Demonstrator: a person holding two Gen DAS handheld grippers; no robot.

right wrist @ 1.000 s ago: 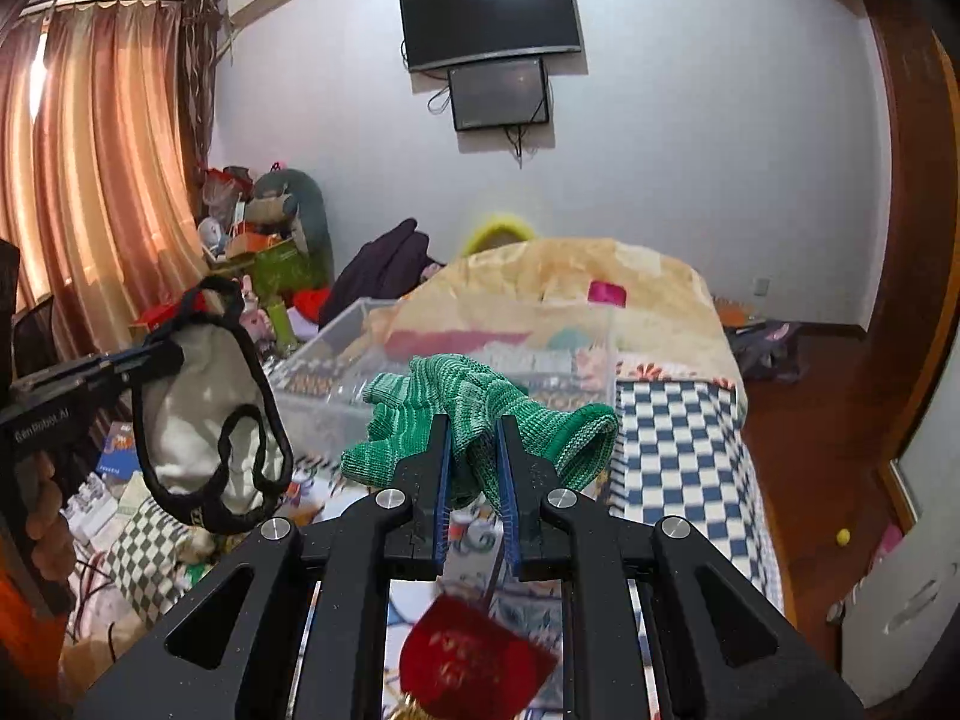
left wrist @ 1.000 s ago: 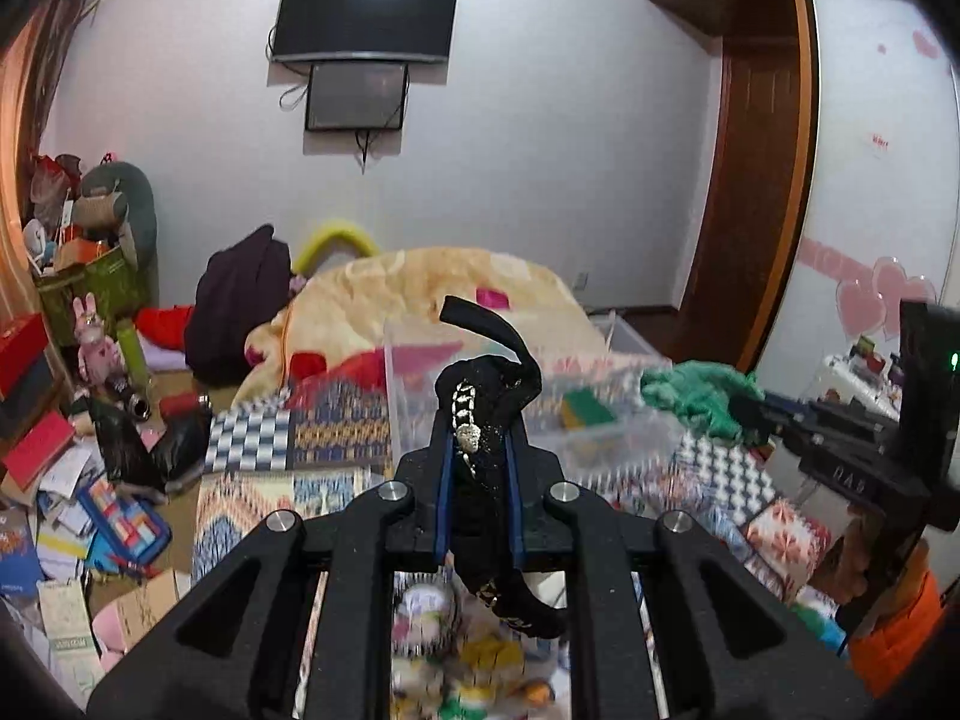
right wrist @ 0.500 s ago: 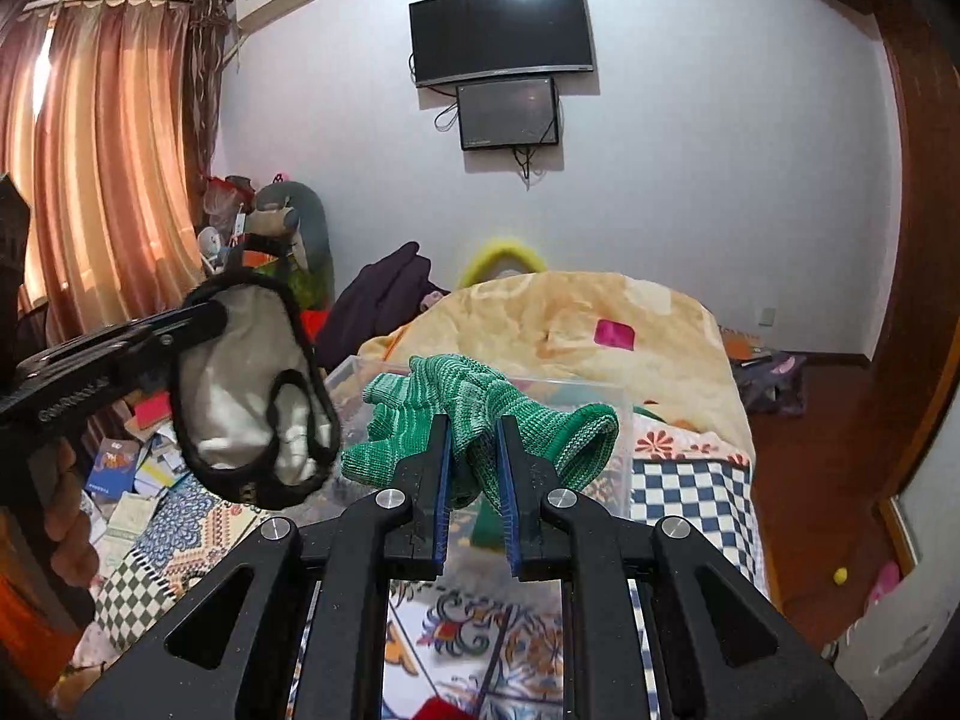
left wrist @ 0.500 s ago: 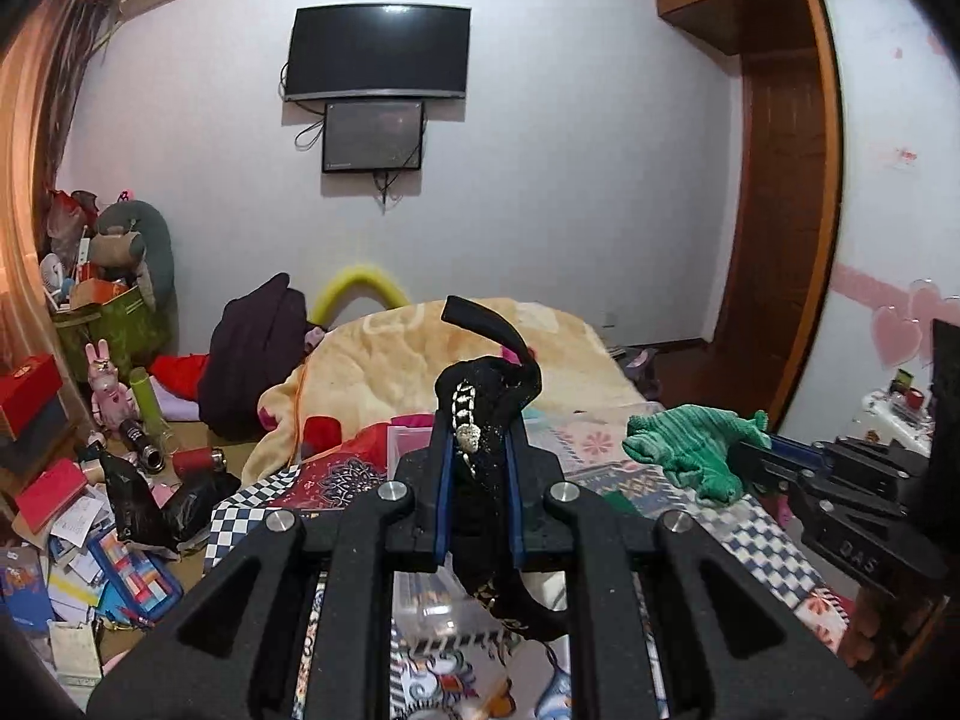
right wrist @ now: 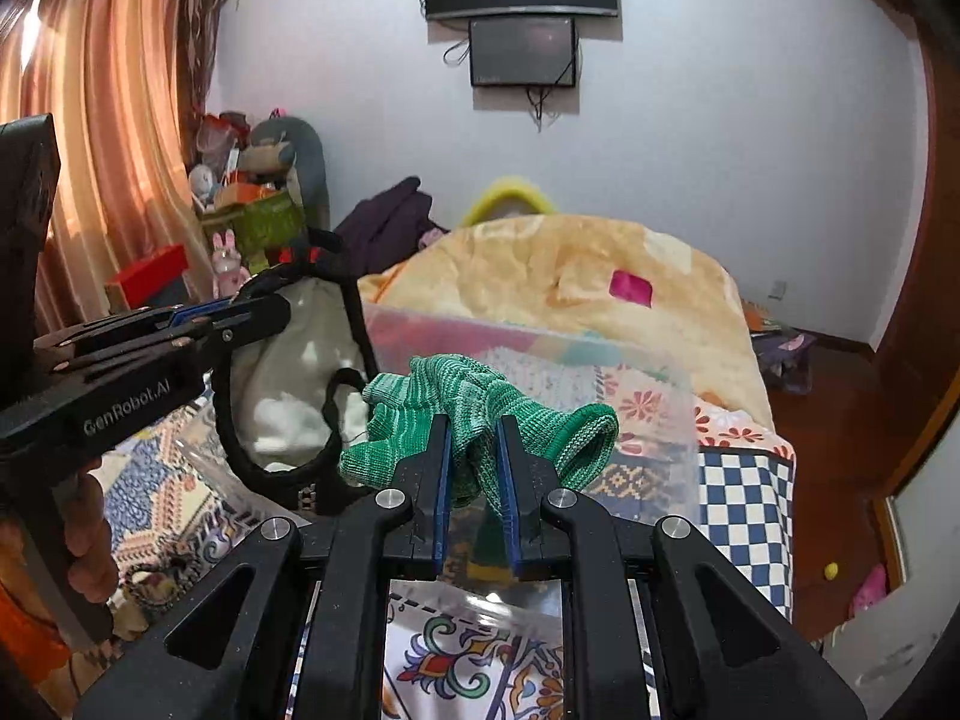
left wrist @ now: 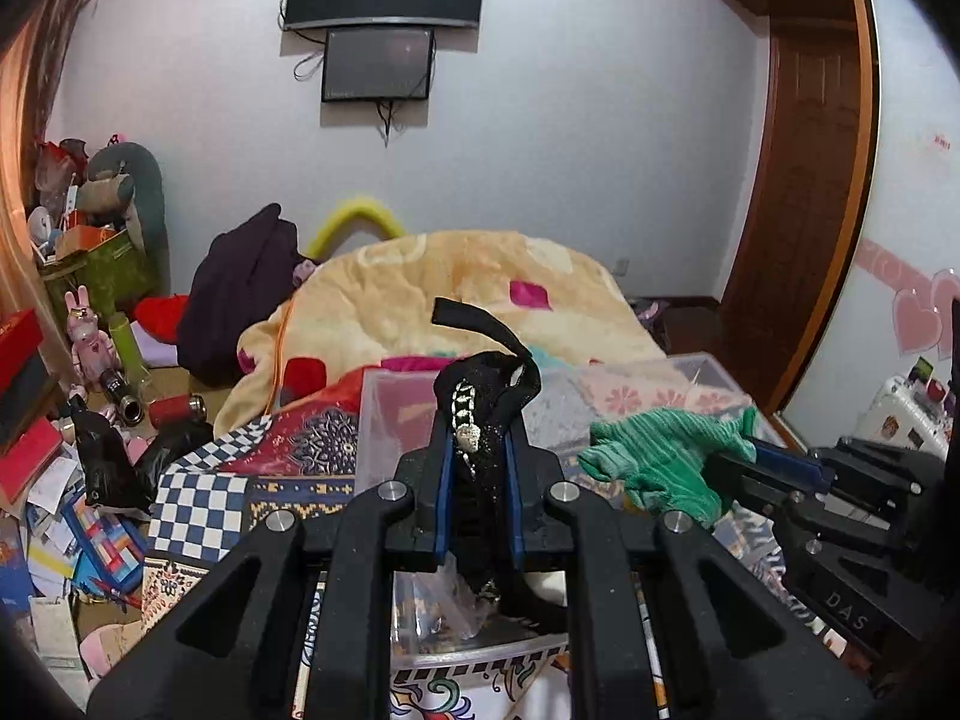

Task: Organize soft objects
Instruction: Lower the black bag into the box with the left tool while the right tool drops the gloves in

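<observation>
My left gripper (left wrist: 477, 450) is shut on a black-trimmed cloth pouch (left wrist: 486, 396) with a metal chain; in the right wrist view the pouch (right wrist: 288, 372) shows its white lining as it hangs from that gripper (right wrist: 258, 312). My right gripper (right wrist: 474, 456) is shut on a green knit glove (right wrist: 480, 396); the glove also shows in the left wrist view (left wrist: 660, 456). Both are held above a clear plastic storage bin (left wrist: 390, 414), whose far wall shows in the right wrist view (right wrist: 660, 384).
The bin stands on a bed with a patterned patchwork cover (left wrist: 198, 498) and a yellow blanket (left wrist: 450, 288). A dark coat (left wrist: 246, 288), toys and boxes (left wrist: 90, 276) crowd the left side. A wooden wardrobe (left wrist: 798, 180) is at the right.
Both grippers have moved forward and down towards the clear bin, keeping their holds. The glove and pouch now sit closer together over the bin.
</observation>
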